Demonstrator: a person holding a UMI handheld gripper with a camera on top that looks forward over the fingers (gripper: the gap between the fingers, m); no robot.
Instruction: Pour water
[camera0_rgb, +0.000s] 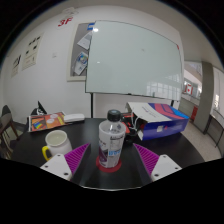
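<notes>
whiteboard (133, 58) on white wall | dark table (30, 140) | chair (6, 122) beside

A dark, round-edged table (100, 178) carries everything here. A clear plastic water bottle with a white cap (112, 140) stands upright on a round red coaster (110, 167) near the table's front, with a white mug with a yellow handle (56, 146) beside it. Farther back lie a colourful flat picture book (46, 121), a small white box (74, 118) and a blue-and-purple bag (160, 120).
</notes>
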